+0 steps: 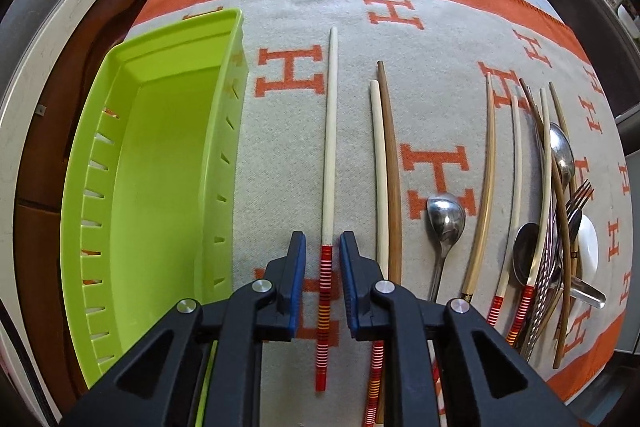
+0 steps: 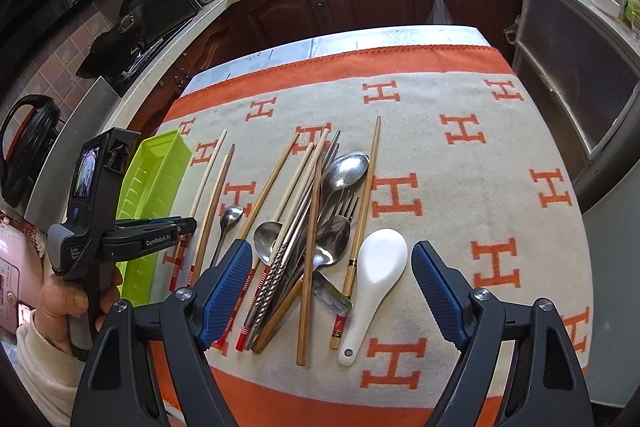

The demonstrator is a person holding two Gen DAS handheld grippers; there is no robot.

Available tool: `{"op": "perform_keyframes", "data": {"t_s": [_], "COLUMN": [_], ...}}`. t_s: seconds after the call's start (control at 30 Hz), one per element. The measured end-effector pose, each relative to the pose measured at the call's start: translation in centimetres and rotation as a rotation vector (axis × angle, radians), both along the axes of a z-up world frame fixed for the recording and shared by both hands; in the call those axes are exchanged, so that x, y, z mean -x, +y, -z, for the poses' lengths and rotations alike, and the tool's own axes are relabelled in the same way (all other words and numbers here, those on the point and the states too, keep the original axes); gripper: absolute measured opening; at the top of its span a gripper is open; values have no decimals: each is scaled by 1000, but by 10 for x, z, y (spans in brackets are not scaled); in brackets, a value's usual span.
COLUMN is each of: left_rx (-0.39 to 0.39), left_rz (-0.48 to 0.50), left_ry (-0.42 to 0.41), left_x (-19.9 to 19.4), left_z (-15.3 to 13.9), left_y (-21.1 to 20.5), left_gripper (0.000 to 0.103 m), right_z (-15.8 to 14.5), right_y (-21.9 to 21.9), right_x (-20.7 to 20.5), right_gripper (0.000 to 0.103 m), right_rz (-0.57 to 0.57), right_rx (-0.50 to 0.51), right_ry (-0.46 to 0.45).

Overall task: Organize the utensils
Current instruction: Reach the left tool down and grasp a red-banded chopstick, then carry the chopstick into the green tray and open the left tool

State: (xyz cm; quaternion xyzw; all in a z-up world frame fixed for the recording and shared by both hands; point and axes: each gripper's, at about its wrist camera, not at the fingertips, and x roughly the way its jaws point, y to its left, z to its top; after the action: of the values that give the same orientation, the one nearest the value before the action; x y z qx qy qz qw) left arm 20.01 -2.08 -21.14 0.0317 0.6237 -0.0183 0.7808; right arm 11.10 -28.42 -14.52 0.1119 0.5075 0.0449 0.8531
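Nothing lies in the green tray [image 1: 160, 163] yet, so I judge the sorting barely begun. Every utensil is on the blanket-covered worktop [image 1: 440, 39]: a few chopsticks lie singly beside the tray, while spoons, a fork and more chopsticks sit in a heap [image 2: 316, 227]. The left gripper [image 1: 322, 281] straddles a pale chopstick [image 1: 329, 155], fingers parted and not yet closed. The right gripper [image 2: 332, 291] hangs spread wide over the heap, holding nothing.
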Motion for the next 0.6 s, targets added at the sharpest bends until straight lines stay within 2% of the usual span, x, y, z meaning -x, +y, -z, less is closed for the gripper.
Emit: {"op": "perform_keyframes", "data": {"t_s": [0.07,0.17,0.33,0.6], "left_rx": [5,45,61,113], "left_rz": [9,16,9,-11], "left_ry": [-1,-11,-38,-152], "left_x": [-4,-5,6,25], "left_z": [0,3,-2,-46], "left_y": [-3,-4,1,18], "left_gripper": [13,4,3,3], "right_z": [2,5,5,-3], "right_y": [1,2,11,27], "right_x": [1,0,0,0], "right_gripper": [84,84,84,84], "right_rz": [-1,-5,-22,-43], "right_rx": [-5,-17,-14,-10], "right_ry": [4,16,20,20]}}
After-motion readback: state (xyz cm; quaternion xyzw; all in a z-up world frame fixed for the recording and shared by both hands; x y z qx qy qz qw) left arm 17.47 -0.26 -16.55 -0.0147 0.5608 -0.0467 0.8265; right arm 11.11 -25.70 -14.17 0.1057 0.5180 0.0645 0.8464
